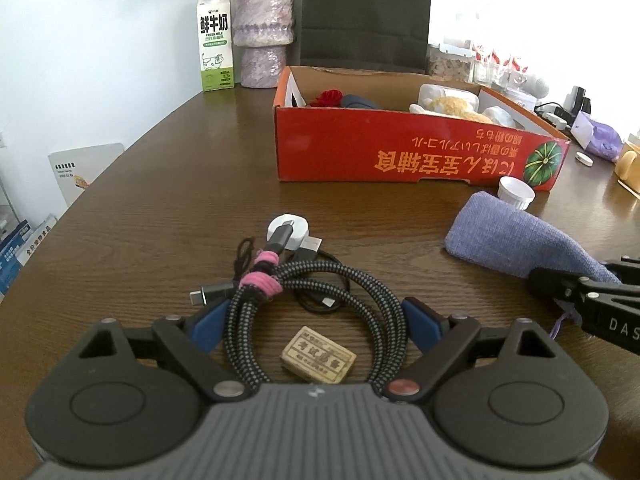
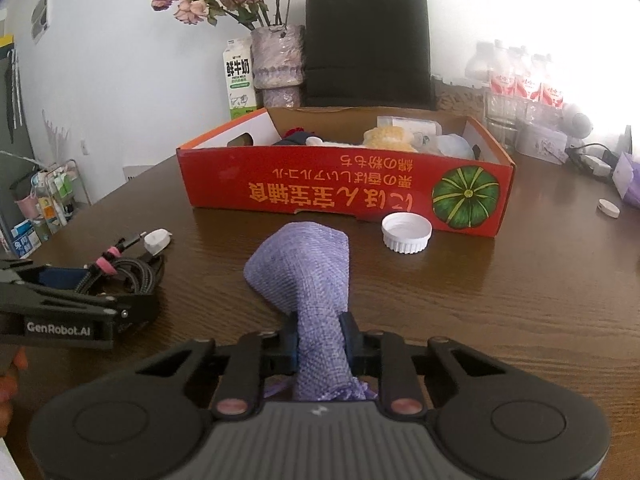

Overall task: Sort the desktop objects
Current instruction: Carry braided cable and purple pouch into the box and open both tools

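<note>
In the left wrist view my left gripper (image 1: pixel 315 322) stands open, its blue pads (image 1: pixel 208 326) on either side of a coiled grey braided cable (image 1: pixel 256 344) bound with a pink tie (image 1: pixel 260 280). The coil does not look squeezed. Inside the coil lies a small tan eraser (image 1: pixel 318 360). My right gripper (image 2: pixel 322 340) is shut on the near end of a purple woven pouch (image 2: pixel 304 268), which rests on the wooden table (image 2: pixel 500 300). The pouch (image 1: pixel 512 236) and the right gripper's fingers (image 1: pixel 560 284) also show at the right of the left wrist view.
A red cardboard box (image 2: pixel 320 188) holding several items stands behind the pouch. A white screw cap (image 2: pixel 406 234) lies in front of it. A white charger plug (image 1: pixel 288 230) lies by the cable. Milk carton (image 1: pixel 214 44), vase (image 1: pixel 264 28) and black bag (image 2: pixel 366 40) stand at the back.
</note>
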{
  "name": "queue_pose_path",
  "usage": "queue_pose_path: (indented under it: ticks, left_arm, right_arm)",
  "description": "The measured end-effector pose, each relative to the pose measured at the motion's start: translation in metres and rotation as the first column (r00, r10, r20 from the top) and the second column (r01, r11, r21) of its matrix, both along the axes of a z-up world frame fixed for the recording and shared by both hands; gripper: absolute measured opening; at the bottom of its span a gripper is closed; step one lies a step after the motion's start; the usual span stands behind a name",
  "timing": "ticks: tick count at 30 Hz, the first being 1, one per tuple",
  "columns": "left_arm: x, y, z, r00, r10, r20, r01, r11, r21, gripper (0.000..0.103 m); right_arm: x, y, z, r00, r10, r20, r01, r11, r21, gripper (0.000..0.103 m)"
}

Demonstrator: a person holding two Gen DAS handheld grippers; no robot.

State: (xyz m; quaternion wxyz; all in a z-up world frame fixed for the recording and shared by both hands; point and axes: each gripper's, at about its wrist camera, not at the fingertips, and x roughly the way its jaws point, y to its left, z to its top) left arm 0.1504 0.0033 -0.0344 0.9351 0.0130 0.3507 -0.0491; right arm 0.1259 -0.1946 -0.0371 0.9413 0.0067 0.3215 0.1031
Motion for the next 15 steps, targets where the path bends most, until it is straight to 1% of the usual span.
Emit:
queue_pose_path:
  ticks: [4, 8, 15]
  left_arm:
    - [-0.003, 0.002, 0.006, 1.000, 0.001, 0.015, -0.001, 1.000, -0.006, 0.091]
    - [-0.008, 0.003, 0.019, 0.999, -0.004, 0.042, 0.005, 1.000, -0.012, 0.091]
    - [-0.007, -0.003, 0.058, 0.991, -0.031, 0.132, 0.033, 0.999, -0.018, 0.091]
  right_arm:
    - [-0.003, 0.000, 0.003, 1.000, -0.001, 0.009, 0.001, 1.000, 0.006, 0.017]
    - [-0.006, -0.002, 0.010, 1.000, -0.002, 0.031, 0.002, 1.000, 0.013, 0.017]
    - [-0.008, -0.010, 0.039, 0.994, -0.008, 0.113, 0.003, 0.999, 0.039, 0.017]
